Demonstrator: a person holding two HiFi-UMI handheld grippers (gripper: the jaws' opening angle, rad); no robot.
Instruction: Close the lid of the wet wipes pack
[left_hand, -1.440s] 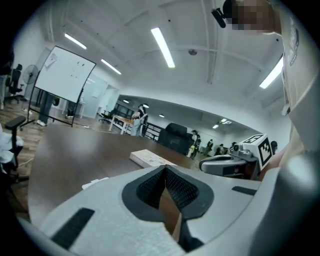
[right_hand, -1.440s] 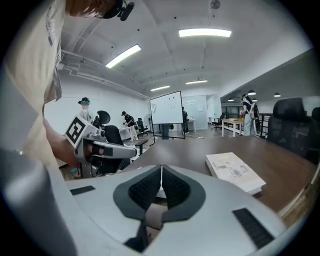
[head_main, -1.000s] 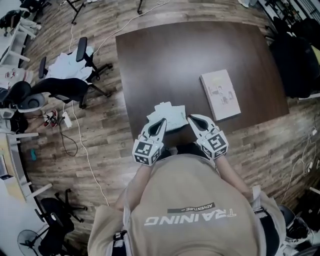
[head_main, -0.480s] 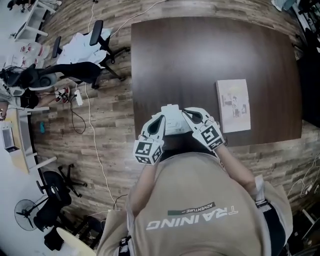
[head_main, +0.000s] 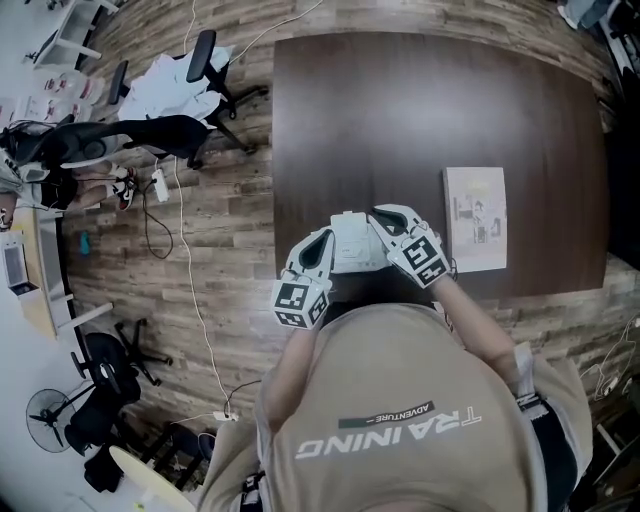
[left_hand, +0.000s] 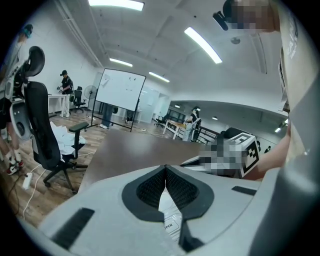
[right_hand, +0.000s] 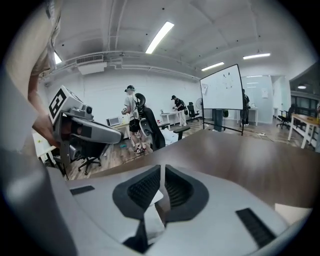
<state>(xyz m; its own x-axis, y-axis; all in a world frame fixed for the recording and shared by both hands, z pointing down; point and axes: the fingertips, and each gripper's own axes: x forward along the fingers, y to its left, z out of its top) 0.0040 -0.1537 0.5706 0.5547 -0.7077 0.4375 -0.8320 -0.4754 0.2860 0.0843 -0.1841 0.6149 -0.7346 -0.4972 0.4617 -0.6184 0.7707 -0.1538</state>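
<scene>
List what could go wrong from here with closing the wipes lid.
1. The wet wipes pack lies at the table's near edge; a push could slide it off toward the person.
2. The right gripper is shut on a white part of the pack; pressing while pinched may crumple it rather than close it.
3. The left gripper has its tips together over the OPEN tab; such narrow contact might slip.

We are looking at a desk (head_main: 400, 110) showing a smooth, dark wood-grain top with a soft sheen, while the floor (head_main: 230, 250) is showing matt, rougher-looking wood planks. The left tool (head_main: 325, 240) and right tool (head_main: 378, 220) are wearing matt pale-grey plastic shells with dark, finely ribbed pads (left_hand: 150, 189), and the wet wipes pack (head_main: 350, 248) is looking like smooth white plastic.
</scene>
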